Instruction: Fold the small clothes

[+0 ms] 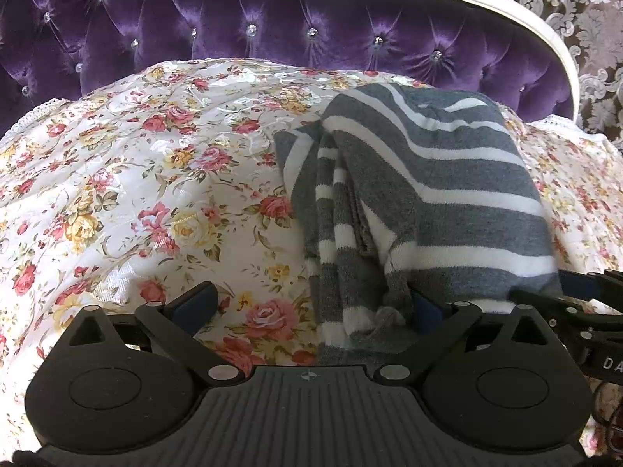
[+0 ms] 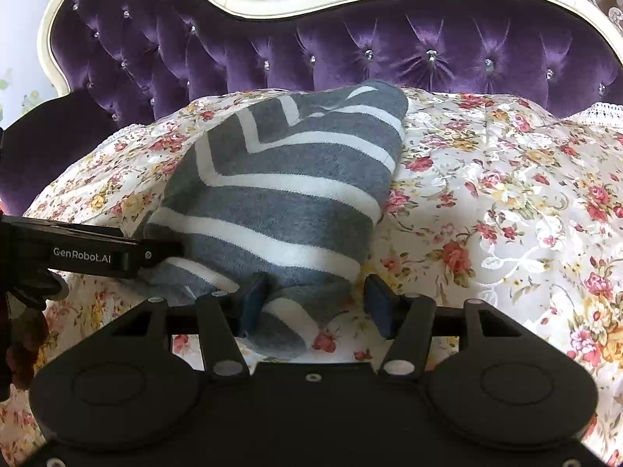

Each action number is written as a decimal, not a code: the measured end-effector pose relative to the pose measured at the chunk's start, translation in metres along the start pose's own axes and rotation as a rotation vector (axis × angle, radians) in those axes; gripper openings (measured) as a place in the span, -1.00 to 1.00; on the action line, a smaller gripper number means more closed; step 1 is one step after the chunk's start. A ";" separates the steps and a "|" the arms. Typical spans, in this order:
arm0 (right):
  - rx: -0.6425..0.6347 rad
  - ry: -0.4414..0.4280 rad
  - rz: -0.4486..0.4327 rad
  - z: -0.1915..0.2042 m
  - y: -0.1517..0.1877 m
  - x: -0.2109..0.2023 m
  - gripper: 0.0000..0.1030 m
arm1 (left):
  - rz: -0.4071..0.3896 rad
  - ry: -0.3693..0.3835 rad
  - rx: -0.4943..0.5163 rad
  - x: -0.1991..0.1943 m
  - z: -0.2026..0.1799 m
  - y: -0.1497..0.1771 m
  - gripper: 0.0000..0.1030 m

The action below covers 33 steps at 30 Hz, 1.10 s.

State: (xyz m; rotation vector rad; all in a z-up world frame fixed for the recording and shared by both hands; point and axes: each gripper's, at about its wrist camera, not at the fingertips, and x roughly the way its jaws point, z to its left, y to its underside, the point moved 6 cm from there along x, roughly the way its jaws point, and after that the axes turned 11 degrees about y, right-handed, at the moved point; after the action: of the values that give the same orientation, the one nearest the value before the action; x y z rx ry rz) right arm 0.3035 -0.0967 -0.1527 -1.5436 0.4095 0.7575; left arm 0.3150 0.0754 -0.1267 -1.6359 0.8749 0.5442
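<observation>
Striped garment point(image 1: 428, 194) near hem hidden (under gripper bodies); headboard point(image 2: 350, 46) cropped

I count one striped garment point(image 1: 447, 202), one floral bedspread point(image 1: 155, 194), one purple headboard point(image 1: 311, 31), and my two claws point(image 1: 315, 307) point(image 2: 317, 303).

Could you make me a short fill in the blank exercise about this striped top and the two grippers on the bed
1. The knit garment has white stripes on a ____ ground.
2. It lies on a bedspread printed with ____.
3. Behind the bed stands a tufted headboard coloured ____.
4. The jaws of the left gripper and the right gripper both stand ____, clamping nothing.

Missing words: grey; flowers; purple; open
</observation>
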 end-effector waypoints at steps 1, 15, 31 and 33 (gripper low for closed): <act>-0.004 0.000 -0.002 0.000 0.000 0.000 0.21 | 0.000 0.000 0.000 0.000 0.000 0.000 0.99; 0.003 -0.019 -0.016 -0.002 0.001 0.000 0.22 | 0.014 0.022 -0.014 -0.002 0.002 -0.004 0.97; 0.034 -0.074 0.002 -0.008 -0.002 -0.001 0.23 | -0.097 0.148 -0.073 -0.020 -0.024 -0.045 0.96; 0.035 -0.094 0.018 -0.010 -0.004 -0.001 0.23 | -0.126 0.195 -0.091 -0.020 -0.031 -0.047 0.95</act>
State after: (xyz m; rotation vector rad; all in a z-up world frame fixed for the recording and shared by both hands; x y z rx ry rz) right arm 0.3079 -0.1063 -0.1493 -1.4676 0.3660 0.8294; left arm 0.3359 0.0547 -0.0753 -1.8360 0.8925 0.3451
